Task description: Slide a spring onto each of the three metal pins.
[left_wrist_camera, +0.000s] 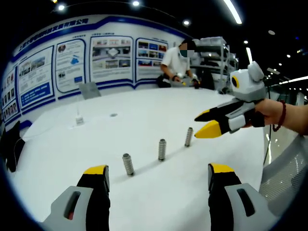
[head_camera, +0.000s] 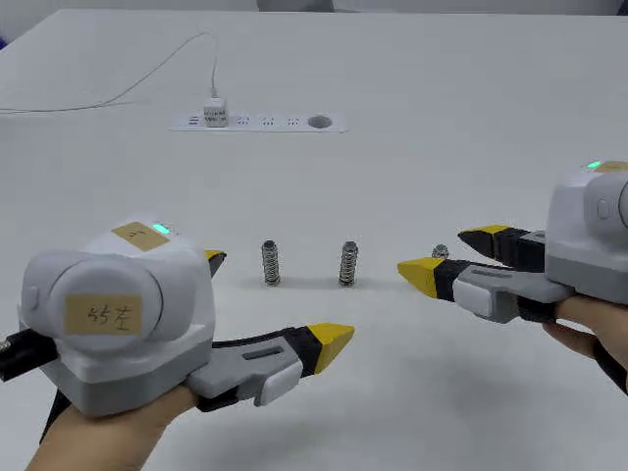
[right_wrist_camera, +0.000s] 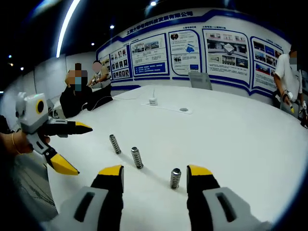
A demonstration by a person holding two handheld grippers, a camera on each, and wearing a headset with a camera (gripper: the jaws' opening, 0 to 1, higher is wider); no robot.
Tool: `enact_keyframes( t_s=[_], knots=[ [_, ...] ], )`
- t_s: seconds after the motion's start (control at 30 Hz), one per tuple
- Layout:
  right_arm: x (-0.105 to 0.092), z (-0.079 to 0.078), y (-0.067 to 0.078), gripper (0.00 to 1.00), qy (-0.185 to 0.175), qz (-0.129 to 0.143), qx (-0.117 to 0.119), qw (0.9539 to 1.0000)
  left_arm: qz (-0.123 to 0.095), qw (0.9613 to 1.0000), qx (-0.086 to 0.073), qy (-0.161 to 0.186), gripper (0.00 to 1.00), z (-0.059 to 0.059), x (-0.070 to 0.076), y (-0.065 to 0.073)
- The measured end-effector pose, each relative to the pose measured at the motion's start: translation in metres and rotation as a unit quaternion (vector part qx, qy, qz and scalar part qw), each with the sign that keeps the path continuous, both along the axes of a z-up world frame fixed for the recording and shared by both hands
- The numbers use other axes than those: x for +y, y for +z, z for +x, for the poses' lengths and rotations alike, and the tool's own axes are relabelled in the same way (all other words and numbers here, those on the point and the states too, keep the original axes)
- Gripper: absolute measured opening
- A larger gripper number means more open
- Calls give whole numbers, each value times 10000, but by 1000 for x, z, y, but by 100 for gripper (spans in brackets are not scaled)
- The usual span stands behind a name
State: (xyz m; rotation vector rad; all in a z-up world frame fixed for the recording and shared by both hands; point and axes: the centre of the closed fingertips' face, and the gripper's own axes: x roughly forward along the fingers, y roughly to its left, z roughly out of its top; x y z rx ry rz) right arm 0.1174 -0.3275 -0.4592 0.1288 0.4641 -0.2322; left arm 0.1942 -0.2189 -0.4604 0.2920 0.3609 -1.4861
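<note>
At the near edge of the white table (head_camera: 412,392), the left gripper (head_camera: 288,293) hovers wide open, holding nothing. Just beyond, the first spring (head_camera: 272,263) and second spring (head_camera: 348,263) stand upright. The third spring (head_camera: 440,252) is half hidden behind the right gripper (head_camera: 429,249), which is equally wide open and empty. The right gripper view shows the third spring (right_wrist_camera: 175,178) whole, upright between the tips. Farther back lies a power strip (head_camera: 257,122).
</note>
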Motion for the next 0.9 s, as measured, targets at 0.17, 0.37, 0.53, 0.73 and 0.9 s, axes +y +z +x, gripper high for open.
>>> enact_keyframes(
  t_s=[0.17, 0.37, 0.53, 0.73, 0.9],
  knots=[
    [8, -7, 7, 60, 48, -179, 82, 9998, 18, 10000, -65, -40, 84, -2, 3, 6],
    [18, -16, 11, 65, 30, -81, 114, 9999, -17, 9999, -128, -70, 84, -5, 10, 15],
    [26, -24, 15, 69, 7, -5, 64, 10000, 10, 9999, -148, -77, 86, -6, 19, 18],
    [36, -31, 18, 72, 7, 68, -16, 10000, 46, 9999, -158, -21, 88, -5, 29, 17],
    [45, -34, 16, 75, 22, 142, -52, 9999, 47, 9999, -156, 32, 89, -5, 35, 17]
  ],
)
